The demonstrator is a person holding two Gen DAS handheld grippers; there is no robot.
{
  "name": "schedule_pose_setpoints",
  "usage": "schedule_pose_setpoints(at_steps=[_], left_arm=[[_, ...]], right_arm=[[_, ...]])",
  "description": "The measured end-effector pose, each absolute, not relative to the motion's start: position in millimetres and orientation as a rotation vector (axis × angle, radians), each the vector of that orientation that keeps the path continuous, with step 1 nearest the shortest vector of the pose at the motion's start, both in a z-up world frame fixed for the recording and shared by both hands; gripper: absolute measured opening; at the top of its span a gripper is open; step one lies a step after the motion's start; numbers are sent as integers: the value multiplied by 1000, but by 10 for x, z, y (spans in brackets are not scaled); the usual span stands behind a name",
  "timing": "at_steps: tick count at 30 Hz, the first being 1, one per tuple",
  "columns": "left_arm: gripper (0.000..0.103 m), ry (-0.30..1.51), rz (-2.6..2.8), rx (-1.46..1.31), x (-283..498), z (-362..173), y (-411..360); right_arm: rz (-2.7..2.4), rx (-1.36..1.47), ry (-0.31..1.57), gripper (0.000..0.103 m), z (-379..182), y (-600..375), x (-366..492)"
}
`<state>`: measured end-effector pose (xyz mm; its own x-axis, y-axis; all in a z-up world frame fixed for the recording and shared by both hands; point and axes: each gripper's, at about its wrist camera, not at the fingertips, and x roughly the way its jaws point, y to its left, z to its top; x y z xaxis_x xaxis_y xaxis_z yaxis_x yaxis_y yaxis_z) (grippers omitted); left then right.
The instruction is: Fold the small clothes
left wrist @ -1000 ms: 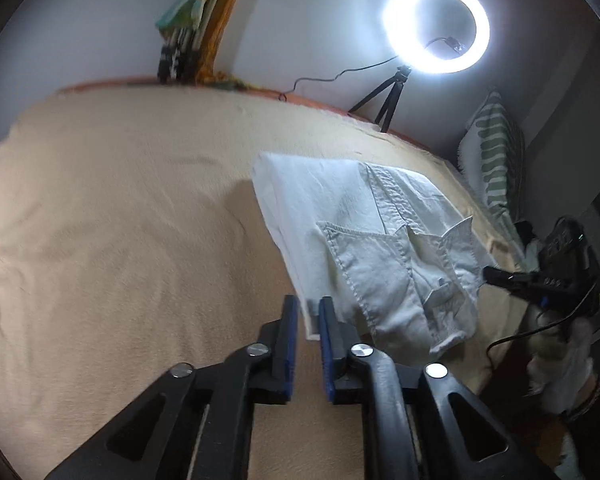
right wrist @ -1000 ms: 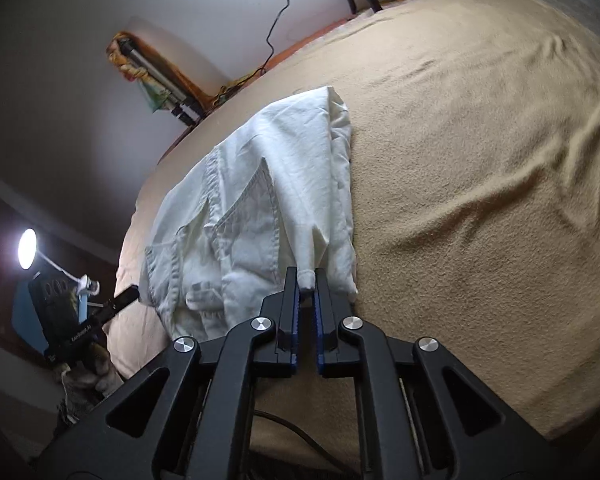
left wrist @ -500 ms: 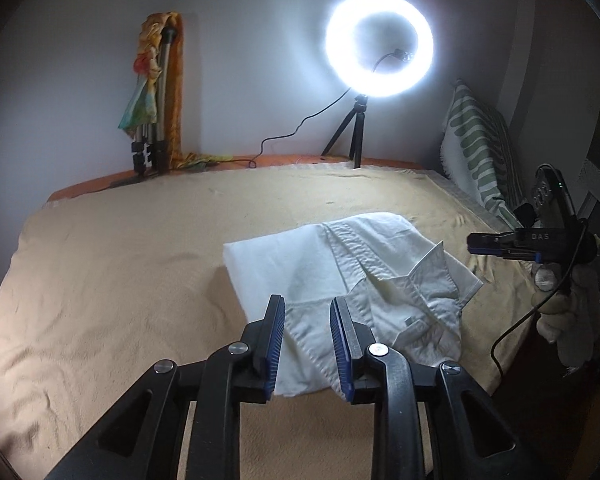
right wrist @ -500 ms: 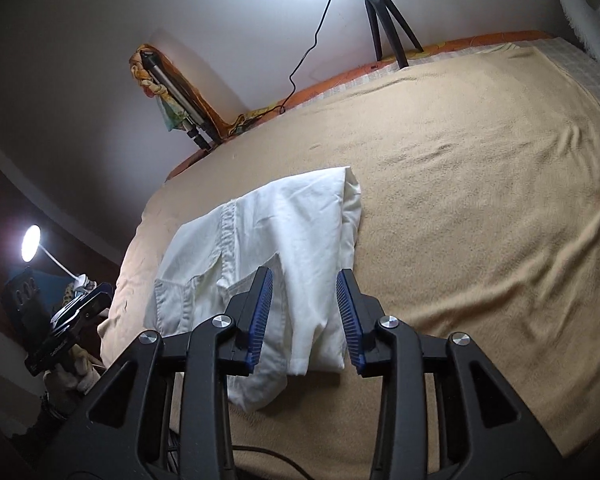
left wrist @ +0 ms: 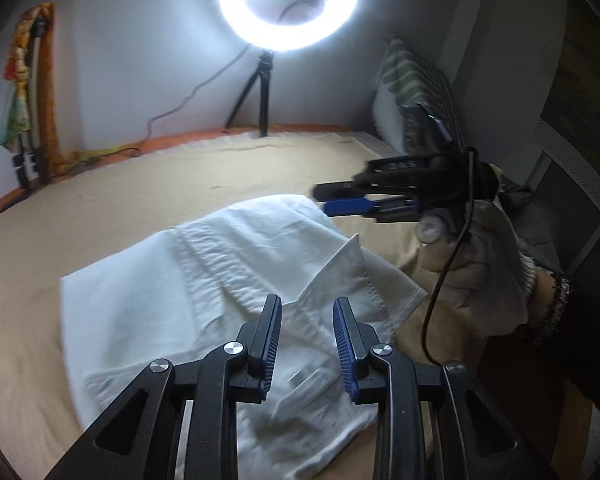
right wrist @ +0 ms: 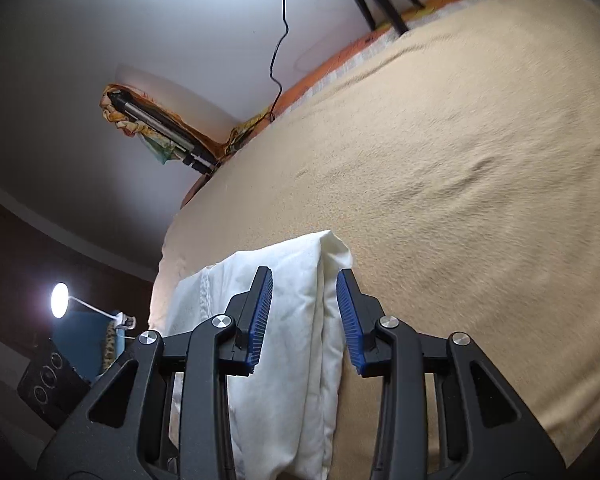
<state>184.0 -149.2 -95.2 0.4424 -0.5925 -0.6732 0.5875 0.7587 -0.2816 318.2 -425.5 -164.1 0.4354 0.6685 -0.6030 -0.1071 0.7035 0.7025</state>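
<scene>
White shirt: thin creased woven cloth; tan blanket: matt, fuzzy; left claw: matt black plastic, ribbed blue pads.

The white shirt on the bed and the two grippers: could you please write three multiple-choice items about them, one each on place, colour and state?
1. Where does the white shirt lie?
A. on the beige blanket
B. on the striped pillow
C. on the floor

2. What colour are the pads of the left gripper?
A. red
B. blue
C. green

3. How does the right gripper stand?
A. shut on the shirt
B. shut on the blanket
C. open, nothing pinched

Answers:
1 A: the shirt is spread flat on the beige blanket, which shows around it on the left, the far side and the right.
2 B: both pads are ribbed and blue.
3 C: a clear gap shows between the jaws, with the folded shirt lying loose below them.
</scene>
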Motion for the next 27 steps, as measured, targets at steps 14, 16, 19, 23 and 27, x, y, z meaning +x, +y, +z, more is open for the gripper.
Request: schedule_pose_setpoints(at_steps=[14, 16, 19, 23, 27], left_arm=[[26, 981, -821, 84, 1978, -1488, -1810], [26, 982, -809, 60, 1914, -1413, -1725], [27, 947, -809, 13, 1769, -1218, -1472], [31, 885, -750, -28, 1635, -952, -1047], [32, 846, -597, -76, 1843, -846, -668]], right_arm=[[453, 73, 1031, 3, -1529, -3614, 3381], [415, 92, 1026, 7, -1453, -3638, 3341], [361, 129, 979, 8, -1262, -3781, 3138], [413, 81, 882, 8, -923, -3714, 2732], [485, 5, 850, 8, -770, -3354, 2696]])
